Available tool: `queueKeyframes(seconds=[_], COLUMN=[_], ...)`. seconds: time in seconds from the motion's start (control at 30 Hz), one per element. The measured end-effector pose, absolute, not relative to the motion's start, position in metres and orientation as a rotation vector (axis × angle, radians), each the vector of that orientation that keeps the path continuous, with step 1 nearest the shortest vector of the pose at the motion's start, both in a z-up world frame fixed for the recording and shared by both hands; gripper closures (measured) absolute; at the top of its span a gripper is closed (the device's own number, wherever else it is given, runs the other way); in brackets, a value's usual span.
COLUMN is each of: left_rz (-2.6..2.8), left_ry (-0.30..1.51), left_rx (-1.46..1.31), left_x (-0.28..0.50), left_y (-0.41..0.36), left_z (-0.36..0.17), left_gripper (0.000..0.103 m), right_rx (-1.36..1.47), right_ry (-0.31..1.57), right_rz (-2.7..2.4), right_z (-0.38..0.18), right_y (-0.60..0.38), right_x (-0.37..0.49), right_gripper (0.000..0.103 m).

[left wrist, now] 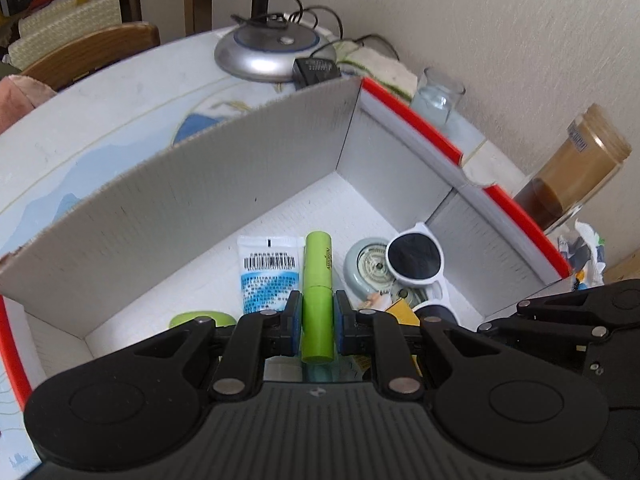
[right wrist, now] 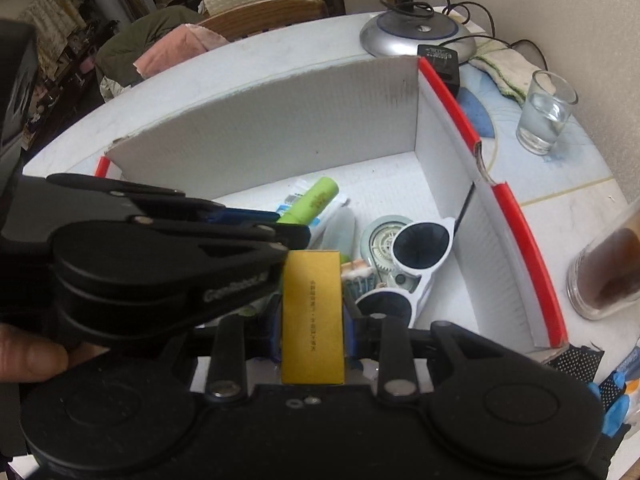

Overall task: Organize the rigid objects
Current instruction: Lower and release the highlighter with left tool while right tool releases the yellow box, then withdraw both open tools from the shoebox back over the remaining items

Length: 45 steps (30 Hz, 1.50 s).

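A white cardboard box (left wrist: 208,184) with red edges stands open on the table. My left gripper (left wrist: 317,316) is shut on a green tube (left wrist: 318,280) and holds it over the box's inside. In the right wrist view my right gripper (right wrist: 312,328) is shut on a yellow box (right wrist: 312,312), also above the cardboard box (right wrist: 280,136). The left gripper (right wrist: 292,228) crosses in from the left there with the green tube (right wrist: 316,200). Inside lie white sunglasses (left wrist: 416,260) (right wrist: 416,256), a blue-printed tube (left wrist: 270,268), a round grey gadget (left wrist: 366,268) and a green oval thing (left wrist: 200,320).
A silver lamp base (left wrist: 264,52) with cables and a black adapter (left wrist: 316,70) sit behind the box. A glass of water (right wrist: 546,112) and a jar of brown liquid (right wrist: 608,272) stand to its right by the wall. A wooden chair (right wrist: 264,16) is beyond the table. A thumb (right wrist: 28,356) shows at left.
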<state>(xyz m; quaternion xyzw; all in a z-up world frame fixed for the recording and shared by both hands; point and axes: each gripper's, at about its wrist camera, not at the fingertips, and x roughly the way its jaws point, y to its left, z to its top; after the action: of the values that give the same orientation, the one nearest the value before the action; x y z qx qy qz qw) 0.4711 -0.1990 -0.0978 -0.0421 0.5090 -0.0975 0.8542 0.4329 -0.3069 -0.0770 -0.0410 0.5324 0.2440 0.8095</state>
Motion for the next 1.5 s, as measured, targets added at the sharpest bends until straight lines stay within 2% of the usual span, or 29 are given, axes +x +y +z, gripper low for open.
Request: queueKeyframes(seconds=[0.27, 0.63, 1.13, 1.23, 1.37, 1.5], left_rz=[-0.204, -0.215, -0.191, -0.18, -0.163, -0.147], left_ry=[1.136, 1.114, 0.971, 0.944, 0.902, 0.865], left_rx=[-0.086, -0.092, -0.141, -0.151, -0.159, -0.184], left_x=[0.475, 0.465, 0.411, 0.398, 0.379, 0.361], left_y=[-0.202, -0.202, -0.179, -0.171, -0.161, -0.148], left_z=[-0.113, -0.104, -0.056, -0.047, -0.036, -0.026], left_gripper=[0.088, 0.087, 0.087, 0.084, 0.073, 0.067], right_rx=[-0.069, -0.046, -0.032, -0.034, -0.045, -0.055], right_ry=[1.157, 1.142, 1.076, 1.057, 1.033, 1.015], right_rz=[0.517, 0.556, 0.621, 0.633, 0.642, 0.646], right_z=[-0.084, -0.078, -0.044, -0.037, -0.029, -0.022], right_y=[-0.31, -0.314, -0.319, -0.319, -0.318, -0.317], right_x=[0.433, 0.428, 0.401, 0.394, 0.386, 0.378], right_gripper=[0.075, 0.072, 0.058, 0.054, 0.049, 0.043])
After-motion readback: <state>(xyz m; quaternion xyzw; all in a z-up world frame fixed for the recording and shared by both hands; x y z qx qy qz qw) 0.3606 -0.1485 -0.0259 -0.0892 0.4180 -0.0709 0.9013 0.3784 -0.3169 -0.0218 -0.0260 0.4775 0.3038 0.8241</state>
